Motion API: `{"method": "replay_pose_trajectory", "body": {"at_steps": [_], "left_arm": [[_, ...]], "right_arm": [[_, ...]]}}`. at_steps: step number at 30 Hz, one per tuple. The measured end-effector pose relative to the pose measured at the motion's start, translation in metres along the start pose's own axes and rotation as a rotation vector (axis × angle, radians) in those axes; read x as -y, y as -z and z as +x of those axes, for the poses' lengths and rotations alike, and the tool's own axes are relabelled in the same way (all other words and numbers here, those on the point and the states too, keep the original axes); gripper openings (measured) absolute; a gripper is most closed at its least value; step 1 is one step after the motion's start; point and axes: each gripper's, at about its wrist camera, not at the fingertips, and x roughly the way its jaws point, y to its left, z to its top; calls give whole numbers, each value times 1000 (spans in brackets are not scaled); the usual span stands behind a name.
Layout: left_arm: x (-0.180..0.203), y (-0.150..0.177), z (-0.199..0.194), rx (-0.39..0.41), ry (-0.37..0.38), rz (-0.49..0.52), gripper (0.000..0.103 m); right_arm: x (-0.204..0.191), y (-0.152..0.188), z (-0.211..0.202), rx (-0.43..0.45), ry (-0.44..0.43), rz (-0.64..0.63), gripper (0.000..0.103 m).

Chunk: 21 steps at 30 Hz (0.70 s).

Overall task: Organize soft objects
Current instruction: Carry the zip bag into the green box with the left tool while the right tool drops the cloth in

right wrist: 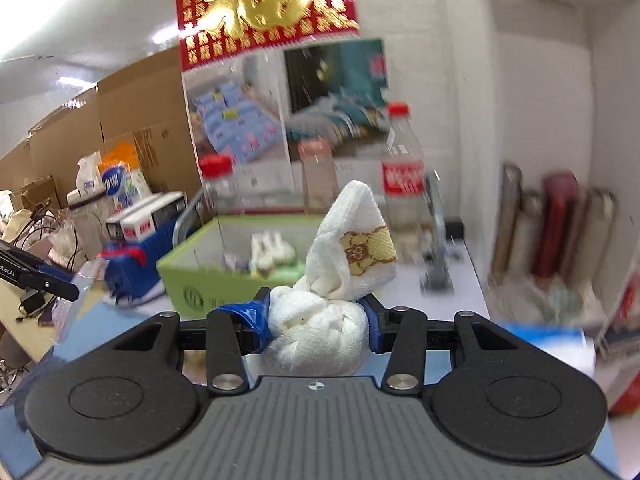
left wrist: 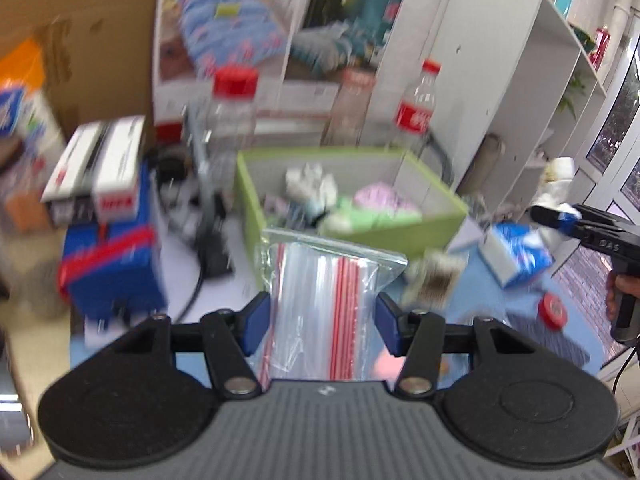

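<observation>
**Towel and zip bags lifted, green box waiting behind**

A bunched white towel (right wrist: 320, 320), with a gold patterned band on its upright corner, sits squeezed between the blue pads of the right gripper (right wrist: 318, 320), whose jaws are closed on it. It is held clear of the table, in front of a green box (right wrist: 188, 280).

The left gripper (left wrist: 324, 324) holds a stack of clear zip bags (left wrist: 320, 288) with red seal strips. Its pads (left wrist: 256, 320) press the bags' two edges, so the jaws are gripping them. The bags stand up from the jaws towards the box.

The box (left wrist: 256, 216) already holds soft things: something white, something pink, something green. Around it stand clear bottles (left wrist: 416, 108) with red caps, a blue carton (left wrist: 112, 264) and a tissue pack (left wrist: 516, 256) on the blue table.

Judging from this, the step in hand is carrying the towel to the box. To do it well, keep the squeeze firm, since the towel bulges loosely. Approach over the near wall, not through the bottles. Release low inside so it does not spill out. The pictures are blurred.
</observation>
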Motion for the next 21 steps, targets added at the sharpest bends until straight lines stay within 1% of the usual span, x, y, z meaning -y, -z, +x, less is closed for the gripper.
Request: {"method": "replay_pose_trajectory", "body": {"at_steps": [2,4,8,9,11,13,14,15,16,17,19,21], "left_arm": [[6,-27,17,26,7,12,54],[9,-55,40,32,10,15,54],[6,-89,87,21,2,14,54],[4,-93,99,13,0,9,54],[-1,-98,120,-1,-16,4,54],[-7,-96,140,-25,-20,-13,54],[-10,-95,147,-36,-21,-25,57],[-12,-91,153,-40,-32,-36,63],[-14,-89,157,-46,-44,-44,75],[-15,-87,159,-45,-52,-56,76],[-18,-87,157,-40,-45,-75,77],[-18,-88,148,-18,-50,-89,78]], "right_arm": [[-1,-24,32,-12,-13,-23,31],[0,-41,64,-36,-23,-49,31],[5,-54,122,-102,-55,-69,32],[6,-54,134,-118,-63,-67,35],[9,-50,156,-154,-74,-54,35],[9,-44,175,-206,-80,-40,38],[8,-40,184,-240,-76,-30,38],[8,-35,192,-284,-63,-21,39],[8,-31,198,-325,-45,-18,40],[7,-28,202,-347,-37,-19,41],[9,-26,199,-326,-34,-5,44],[13,-32,187,-266,-39,29,47]]}}
